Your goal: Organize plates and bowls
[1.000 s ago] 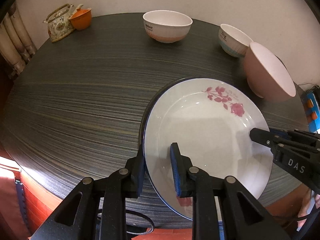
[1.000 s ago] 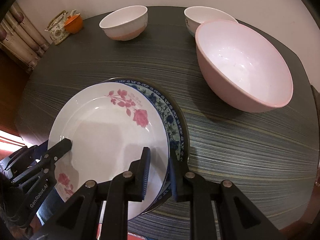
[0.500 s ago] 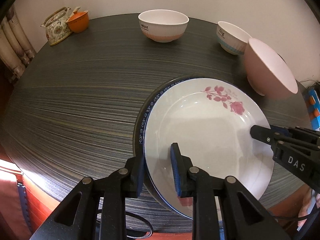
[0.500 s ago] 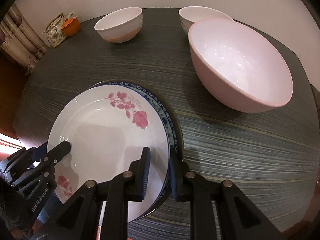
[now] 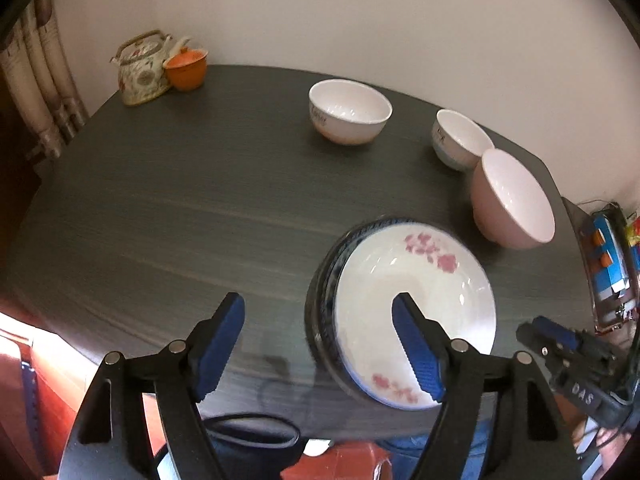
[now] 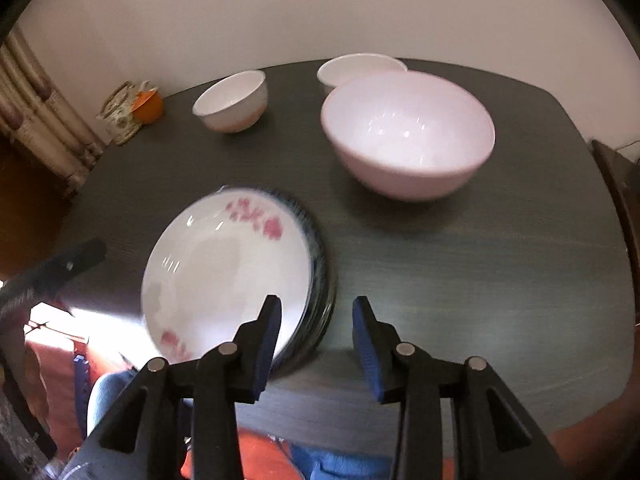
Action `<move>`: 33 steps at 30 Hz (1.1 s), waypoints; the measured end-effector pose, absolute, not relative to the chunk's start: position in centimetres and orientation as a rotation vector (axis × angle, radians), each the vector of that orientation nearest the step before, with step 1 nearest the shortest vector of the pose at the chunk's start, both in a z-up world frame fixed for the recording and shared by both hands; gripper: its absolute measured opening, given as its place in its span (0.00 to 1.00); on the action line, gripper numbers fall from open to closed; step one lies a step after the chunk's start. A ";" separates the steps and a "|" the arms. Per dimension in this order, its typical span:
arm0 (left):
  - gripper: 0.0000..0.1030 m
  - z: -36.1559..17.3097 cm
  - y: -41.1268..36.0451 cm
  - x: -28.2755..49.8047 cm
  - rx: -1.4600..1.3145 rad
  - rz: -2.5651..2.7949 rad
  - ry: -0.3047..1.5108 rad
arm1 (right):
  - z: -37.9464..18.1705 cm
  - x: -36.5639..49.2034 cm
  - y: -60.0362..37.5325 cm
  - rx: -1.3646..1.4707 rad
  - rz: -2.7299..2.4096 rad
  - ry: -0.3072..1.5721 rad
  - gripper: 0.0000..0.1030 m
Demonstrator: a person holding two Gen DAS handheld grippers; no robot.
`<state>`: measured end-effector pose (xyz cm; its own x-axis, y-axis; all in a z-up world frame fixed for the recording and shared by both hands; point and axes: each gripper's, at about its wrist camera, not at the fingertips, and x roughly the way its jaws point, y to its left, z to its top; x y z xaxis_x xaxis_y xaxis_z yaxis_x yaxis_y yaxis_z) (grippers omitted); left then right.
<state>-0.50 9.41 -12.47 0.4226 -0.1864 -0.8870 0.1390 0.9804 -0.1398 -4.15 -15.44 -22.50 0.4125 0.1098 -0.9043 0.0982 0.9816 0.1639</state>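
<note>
A white plate with pink roses (image 5: 412,304) (image 6: 228,280) lies on a blue-patterned plate (image 5: 320,304) (image 6: 320,276) near the front edge of the dark table (image 5: 160,200). My left gripper (image 5: 318,312) hovers above the stack's left rim. Its jaws are opening wide and its pads touch nothing. My right gripper (image 6: 317,308), also seen in the left wrist view (image 5: 560,340), stands over the stack's right rim. Its jaws are opening too, clear of the plates. A large pink bowl (image 5: 516,204) (image 6: 408,136) sits behind the stack.
Farther back stand a white bowl with a pink base (image 5: 348,112) (image 6: 232,100) and a white bowl with a blue base (image 5: 460,140) (image 6: 360,66). A flowered teapot (image 5: 142,68) and an orange cup (image 5: 186,68) are at the far left. The table edge runs just under both grippers.
Both grippers have let go of the rose plate, opened, and drawn back and up. The rose plate now rests on the blue-patterned plate.
</note>
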 end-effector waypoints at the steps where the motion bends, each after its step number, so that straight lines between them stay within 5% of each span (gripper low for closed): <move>1: 0.74 -12.8 9.5 -1.0 -0.040 -0.199 1.123 | -22.6 -4.8 -15.2 0.207 0.010 1.151 0.37; 21: 0.76 -13.5 8.3 -3.8 -0.020 -0.260 1.164 | -23.0 -5.9 -17.5 0.187 -0.069 1.194 0.39; 33: 0.76 -8.3 0.0 4.6 0.052 -0.358 1.139 | -17.9 -0.7 -24.3 0.220 -0.120 1.125 0.39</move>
<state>4.61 -0.04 -8.33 0.3686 -0.2521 -0.8947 0.3049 0.9421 -0.1398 -0.72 -24.35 -17.85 0.4275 0.0152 -0.9039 0.2058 0.9720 0.1137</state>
